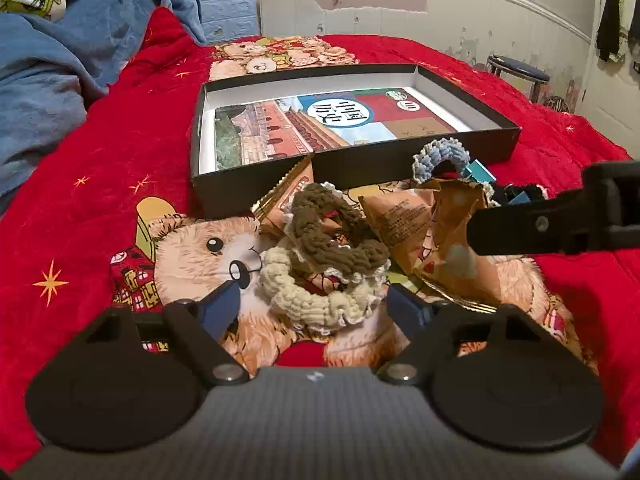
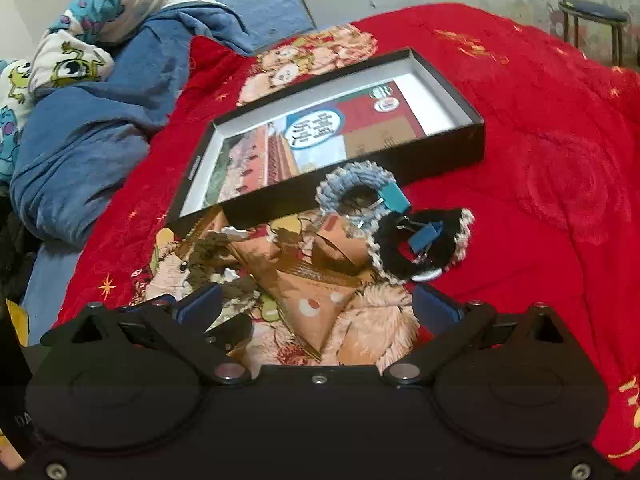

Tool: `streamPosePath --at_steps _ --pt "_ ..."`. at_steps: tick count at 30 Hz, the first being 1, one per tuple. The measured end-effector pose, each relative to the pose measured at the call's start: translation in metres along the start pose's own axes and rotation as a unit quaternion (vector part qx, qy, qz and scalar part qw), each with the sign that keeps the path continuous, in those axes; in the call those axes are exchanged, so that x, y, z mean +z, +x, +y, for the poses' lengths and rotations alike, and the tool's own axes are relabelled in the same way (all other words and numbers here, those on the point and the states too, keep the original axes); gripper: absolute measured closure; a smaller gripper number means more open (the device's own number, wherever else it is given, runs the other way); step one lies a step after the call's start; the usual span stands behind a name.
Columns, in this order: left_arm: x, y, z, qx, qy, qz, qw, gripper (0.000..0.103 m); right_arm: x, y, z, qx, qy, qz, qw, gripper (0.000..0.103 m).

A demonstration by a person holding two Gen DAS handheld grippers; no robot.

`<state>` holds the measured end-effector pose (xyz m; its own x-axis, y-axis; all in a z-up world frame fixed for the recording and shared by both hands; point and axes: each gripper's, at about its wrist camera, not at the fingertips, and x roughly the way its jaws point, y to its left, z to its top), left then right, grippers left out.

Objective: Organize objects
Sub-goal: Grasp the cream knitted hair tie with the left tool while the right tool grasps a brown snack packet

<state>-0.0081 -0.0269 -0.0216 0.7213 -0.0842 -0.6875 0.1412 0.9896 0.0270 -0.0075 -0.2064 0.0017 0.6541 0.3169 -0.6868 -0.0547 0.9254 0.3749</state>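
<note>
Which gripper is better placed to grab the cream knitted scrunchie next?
Left gripper: its open jaws already flank the cream knitted scrunchie. The right gripper hangs open over the tan snack packet instead.

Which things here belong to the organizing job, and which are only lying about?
Job:
- black cardboard box
- book in it
- beige knitted scrunchie
- brown knitted scrunchie
- blue knitted scrunchie
- tan snack packets

Lying about:
- blue blanket
- round stool
</note>
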Motion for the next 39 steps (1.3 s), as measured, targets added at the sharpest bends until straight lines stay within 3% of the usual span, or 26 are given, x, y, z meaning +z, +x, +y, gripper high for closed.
streamPosePath --at_steps 4,8,13,15,20,25,29,34,37,39 --pt "-0.001 0.002 0.0 0.007 -0.012 -0.003 0.9999 0.024 -0.001 0.006 0.0 0.011 -0.008 0.009 1.0 0.003" --pt "0.0 0.006 -0.003 0.029 -0.014 0.005 0.9995 0.022 -0.003 0.016 0.0 0.023 0.002 0.021 1.0 0.021" --pt "-0.003 0.008 -0.006 0.031 -0.009 -0.008 0.9995 0.027 -0.006 0.023 0.0 0.03 0.014 0.032 0.999 0.032" --pt "-0.003 0.008 -0.007 0.027 -0.009 -0.016 0.9995 0.033 -0.005 0.023 -0.001 0.031 0.016 0.027 0.999 0.033" --pt "0.0 0.012 -0.012 0.041 -0.01 -0.008 0.9991 0.029 -0.005 0.027 -0.003 0.031 0.026 0.026 0.999 0.033" --pt "-0.002 0.012 -0.009 0.033 -0.017 -0.015 0.9992 0.03 -0.006 0.03 0.0 -0.01 0.018 0.0 1.0 0.033" --pt "-0.003 0.011 -0.008 0.036 -0.035 -0.016 0.9986 0.032 -0.006 0.032 -0.002 0.009 0.026 0.01 1.0 0.033" --pt "-0.004 0.009 -0.013 0.044 -0.026 -0.018 0.9985 0.04 -0.009 0.035 0.0 0.008 0.02 0.016 1.0 0.043" --pt "-0.003 0.008 -0.013 0.032 -0.025 -0.018 0.999 0.053 -0.01 0.037 0.005 -0.015 0.0 0.012 1.0 0.056" --pt "-0.003 0.007 -0.015 0.034 -0.019 -0.019 0.999 0.063 -0.01 0.037 0.007 -0.021 -0.007 0.01 1.0 0.059"
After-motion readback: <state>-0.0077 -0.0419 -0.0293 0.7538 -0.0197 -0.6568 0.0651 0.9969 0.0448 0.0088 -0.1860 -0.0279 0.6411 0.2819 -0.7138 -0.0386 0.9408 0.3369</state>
